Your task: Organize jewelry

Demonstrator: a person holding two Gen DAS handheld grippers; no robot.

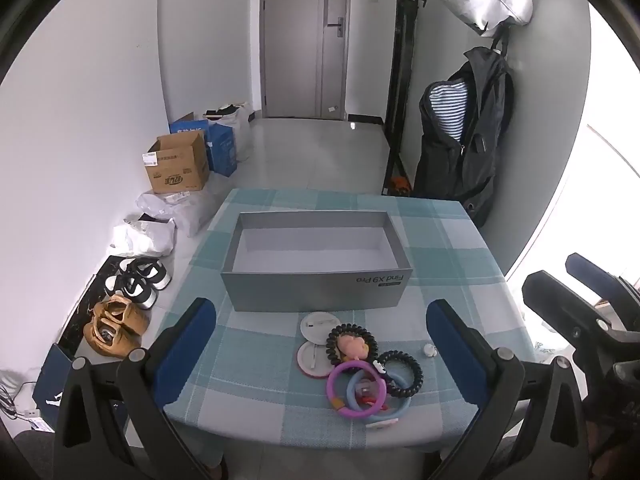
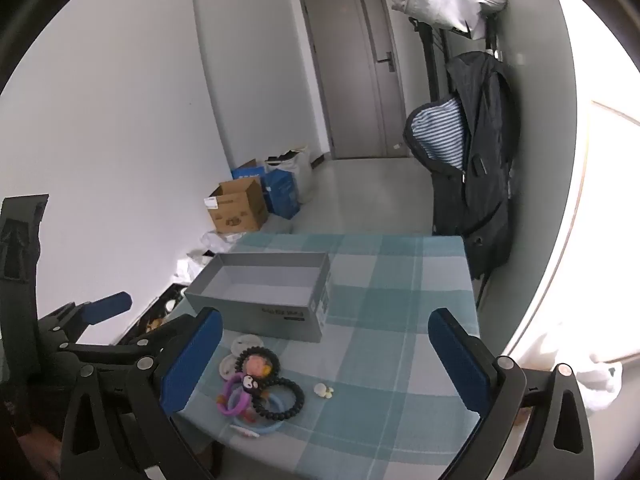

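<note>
An open grey box [image 1: 316, 292] [image 2: 260, 312] stands on the checked tablecloth [image 1: 260, 380] [image 2: 400, 320], empty inside. In front of it lies a pile of jewelry: two white round discs [image 1: 318, 324] [image 2: 245, 343], black coil hair ties [image 1: 402, 374] [image 2: 286, 398], a pink charm [image 1: 354, 347] [image 2: 256, 365], a purple ring [image 1: 356, 390] [image 2: 234, 398] and a blue ring [image 1: 394, 404] [image 2: 264, 426]. A small white earring [image 1: 429, 349] [image 2: 323, 390] lies apart to the right. My left gripper [image 1: 320, 348] is open above the pile. My right gripper [image 2: 324, 360] is open over the table's near edge.
Cardboard boxes [image 1: 178, 164] [image 2: 238, 208], bags and shoes [image 1: 136, 280] line the floor along the left wall. A dark jacket [image 1: 464, 140] [image 2: 476, 168] hangs at the right beyond the table. A door [image 1: 304, 40] stands at the far end.
</note>
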